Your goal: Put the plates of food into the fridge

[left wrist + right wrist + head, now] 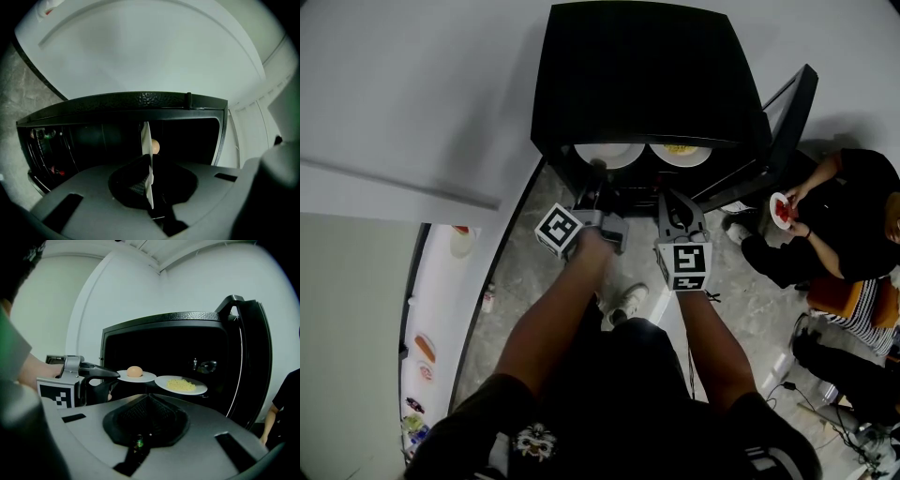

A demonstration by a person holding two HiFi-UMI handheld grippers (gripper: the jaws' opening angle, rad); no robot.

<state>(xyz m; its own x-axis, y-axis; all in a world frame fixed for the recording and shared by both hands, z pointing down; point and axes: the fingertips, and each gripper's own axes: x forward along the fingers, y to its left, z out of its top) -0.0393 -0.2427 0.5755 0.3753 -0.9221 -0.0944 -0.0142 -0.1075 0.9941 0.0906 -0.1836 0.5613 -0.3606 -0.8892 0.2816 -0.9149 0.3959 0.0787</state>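
The black fridge (647,75) is standing on the floor against a white wall, with its door (787,112) hanging open to the right. To the right of the fridge, a seated person (844,216) is holding a small dish of red food (781,210). In front of the fridge's opening, the person wearing the camera is reaching both arms toward it.

The left hand-held gripper (112,376) is pointing level into the fridge and is clenching the near rim of a white plate (143,378), which is sitting just inside the left half of the opening. The right hand-held gripper (149,397) is hovering in front of the fridge's right half with its jaws pressed together and nothing between them.

A second white plate (197,389) is lying inside the fridge just right of the first. It is carrying a heap of yellow food (180,385), while the gripped plate is carrying one round tan piece of food (135,371).
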